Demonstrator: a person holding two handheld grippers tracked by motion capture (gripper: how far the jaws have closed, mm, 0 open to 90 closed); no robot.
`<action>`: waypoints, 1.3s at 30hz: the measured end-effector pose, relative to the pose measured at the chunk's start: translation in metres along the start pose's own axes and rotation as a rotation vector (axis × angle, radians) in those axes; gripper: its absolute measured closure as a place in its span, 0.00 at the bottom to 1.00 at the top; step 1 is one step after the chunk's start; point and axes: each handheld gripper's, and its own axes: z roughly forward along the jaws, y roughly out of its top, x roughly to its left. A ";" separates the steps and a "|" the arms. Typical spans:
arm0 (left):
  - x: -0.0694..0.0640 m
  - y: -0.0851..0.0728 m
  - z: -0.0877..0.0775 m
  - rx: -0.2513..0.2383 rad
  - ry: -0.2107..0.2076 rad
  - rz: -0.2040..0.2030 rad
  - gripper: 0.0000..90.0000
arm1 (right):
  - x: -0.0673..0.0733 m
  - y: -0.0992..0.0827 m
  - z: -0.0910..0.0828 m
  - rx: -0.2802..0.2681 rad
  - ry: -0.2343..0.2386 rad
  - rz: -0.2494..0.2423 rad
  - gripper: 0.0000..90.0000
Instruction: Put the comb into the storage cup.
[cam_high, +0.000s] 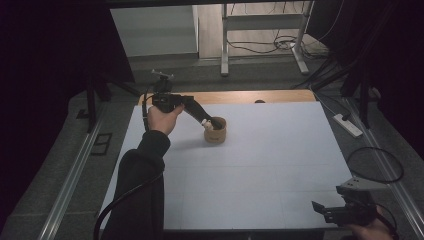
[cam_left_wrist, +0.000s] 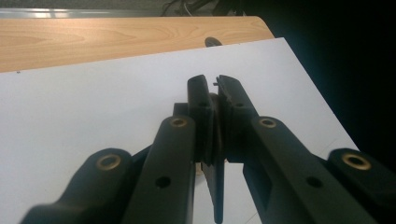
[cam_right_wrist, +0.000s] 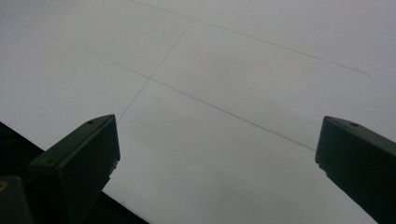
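Observation:
A small round wooden cup (cam_high: 215, 133) stands on the white board (cam_high: 250, 170), left of centre toward the back. A person's left hand holds my left gripper (cam_high: 211, 123) slanting down to the cup's near rim, with a small white patch beside the tips. In the left gripper view the left gripper (cam_left_wrist: 212, 81) has its jaws together, and a thin tan strip (cam_left_wrist: 215, 122), which looks like the cup's wall, sits pinched between the pads. My right gripper (cam_high: 327, 210) rests at the board's front right corner. It is open (cam_right_wrist: 217, 154), with only bare board between its fingers.
A strip of wooden tabletop (cam_high: 240, 96) runs behind the board. On the floor to the right lie a white power strip (cam_high: 348, 125) and a looped cable (cam_high: 376, 165). A metal table frame (cam_high: 260, 30) stands behind. Dark curtains flank both sides.

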 end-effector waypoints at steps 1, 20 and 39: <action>0.001 0.000 0.000 0.001 0.000 0.001 0.93 | 0.000 0.000 0.000 0.000 0.000 0.001 0.00; 0.012 -0.010 0.008 -0.010 -0.041 -0.040 0.93 | 0.000 0.000 0.000 0.004 0.004 -0.001 0.00; 0.023 -0.019 0.010 -0.061 0.008 -0.021 0.81 | 0.000 0.000 0.001 0.007 0.009 -0.004 0.00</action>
